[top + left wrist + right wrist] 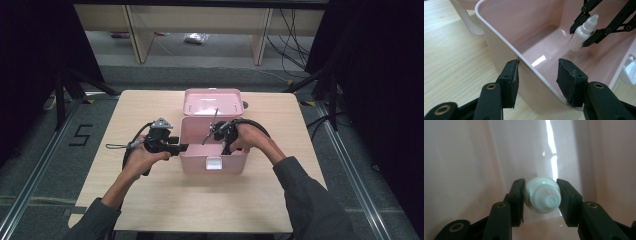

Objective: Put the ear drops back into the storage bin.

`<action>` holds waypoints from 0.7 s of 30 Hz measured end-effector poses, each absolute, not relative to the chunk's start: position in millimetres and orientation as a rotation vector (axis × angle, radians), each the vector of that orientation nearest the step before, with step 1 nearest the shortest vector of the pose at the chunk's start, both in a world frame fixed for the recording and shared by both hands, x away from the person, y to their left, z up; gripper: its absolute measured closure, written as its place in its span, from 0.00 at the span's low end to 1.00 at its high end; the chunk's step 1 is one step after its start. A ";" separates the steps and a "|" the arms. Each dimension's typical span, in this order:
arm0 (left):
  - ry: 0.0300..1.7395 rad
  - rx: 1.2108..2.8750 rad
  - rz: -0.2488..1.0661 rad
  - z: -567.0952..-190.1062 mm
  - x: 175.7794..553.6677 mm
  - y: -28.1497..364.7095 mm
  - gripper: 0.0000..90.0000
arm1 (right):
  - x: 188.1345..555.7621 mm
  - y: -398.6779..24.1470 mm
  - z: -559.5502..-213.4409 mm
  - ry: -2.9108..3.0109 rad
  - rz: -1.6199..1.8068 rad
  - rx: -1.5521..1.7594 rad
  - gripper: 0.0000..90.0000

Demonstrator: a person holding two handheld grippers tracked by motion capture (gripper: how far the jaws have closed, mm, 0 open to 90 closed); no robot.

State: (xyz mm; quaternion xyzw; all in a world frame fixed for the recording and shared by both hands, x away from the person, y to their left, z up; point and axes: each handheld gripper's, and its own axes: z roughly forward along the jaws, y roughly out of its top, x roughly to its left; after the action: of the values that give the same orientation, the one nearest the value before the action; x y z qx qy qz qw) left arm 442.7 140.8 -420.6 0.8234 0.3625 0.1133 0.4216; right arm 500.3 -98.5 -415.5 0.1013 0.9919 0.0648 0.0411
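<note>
Fingers of the right gripper (541, 198) press on both sides of a small white bottle (544, 198), holding it upright down inside the pink box (192, 162). From the left gripper view the bottle (584, 33) stands with its base at or just above the box floor, near the far wall, its nozzle cap pointing up between the black finger links.

Fingers of the left gripper (537, 80) stand partly apart and straddle the box's near wall (529, 82): one finger (510, 80) lies outside against the wall, the other (570, 81) is inside the box at the rim. Whether both pads press on the wall I cannot tell.

On the high view the box sits mid-counter (150, 200) with its lid (212, 102) thrown back and a white latch (214, 162) on its front. The left gripper (182, 147) comes at the box's left wall, the right gripper (225, 142) dips in from above. Box walls close round the bottle on every side. A white handle (471, 25) shows beyond the box's corner. Cables and wooden frames lie on the floor behind the counter.
</note>
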 end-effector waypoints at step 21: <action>0.910 2.059 0.281 -420.8 442.7 140.8 0.57 | 502.6 -101.7 -433.4 3.067 0.192 0.336 0.67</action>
State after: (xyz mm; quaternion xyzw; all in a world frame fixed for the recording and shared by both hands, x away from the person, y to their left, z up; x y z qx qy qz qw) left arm 442.7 140.8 -420.8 0.8225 0.3635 0.1123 0.4228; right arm 502.6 -101.7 -433.4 0.1088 0.9918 0.0620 0.0251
